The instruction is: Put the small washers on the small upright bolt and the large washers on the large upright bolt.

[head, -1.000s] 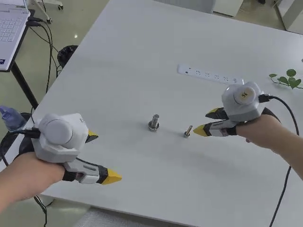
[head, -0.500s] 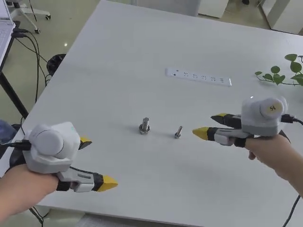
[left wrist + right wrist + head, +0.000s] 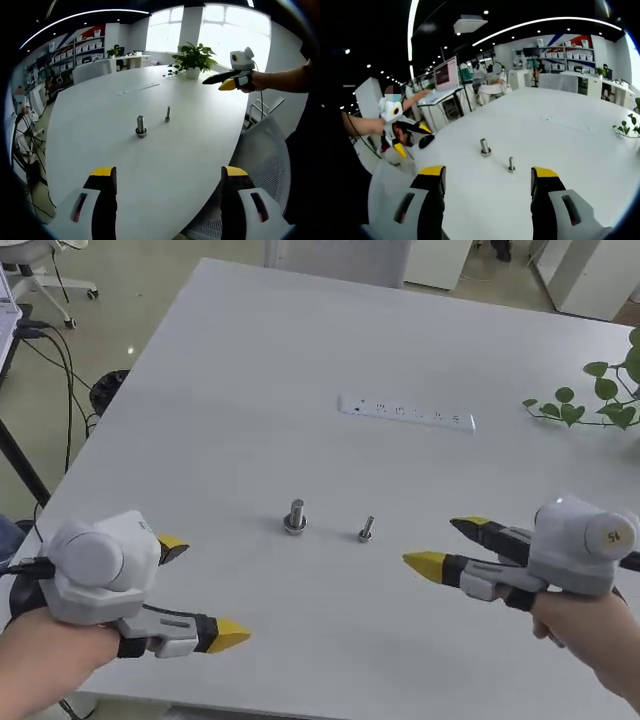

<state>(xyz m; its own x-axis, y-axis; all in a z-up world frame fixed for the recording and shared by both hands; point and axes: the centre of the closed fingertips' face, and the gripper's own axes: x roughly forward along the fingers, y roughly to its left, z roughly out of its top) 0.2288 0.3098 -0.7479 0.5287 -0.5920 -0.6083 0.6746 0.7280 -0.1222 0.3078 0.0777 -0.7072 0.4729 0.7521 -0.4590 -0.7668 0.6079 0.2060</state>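
My left gripper (image 3: 205, 590) and right gripper (image 3: 445, 543) hang open, empty.
Large bolt (image 3: 295, 517) stands left of small bolt (image 3: 366, 530), mid table (image 3: 250, 390); stacking looks finished to me, so next I'd inspect each bolt's foot.

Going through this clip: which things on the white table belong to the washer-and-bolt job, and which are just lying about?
Belongs to the job:
- large silver upright bolt
- small silver upright bolt
- left gripper and right gripper, both open and holding nothing

Just lying about:
- long white power strip, beyond the bolts
- green leafy plant
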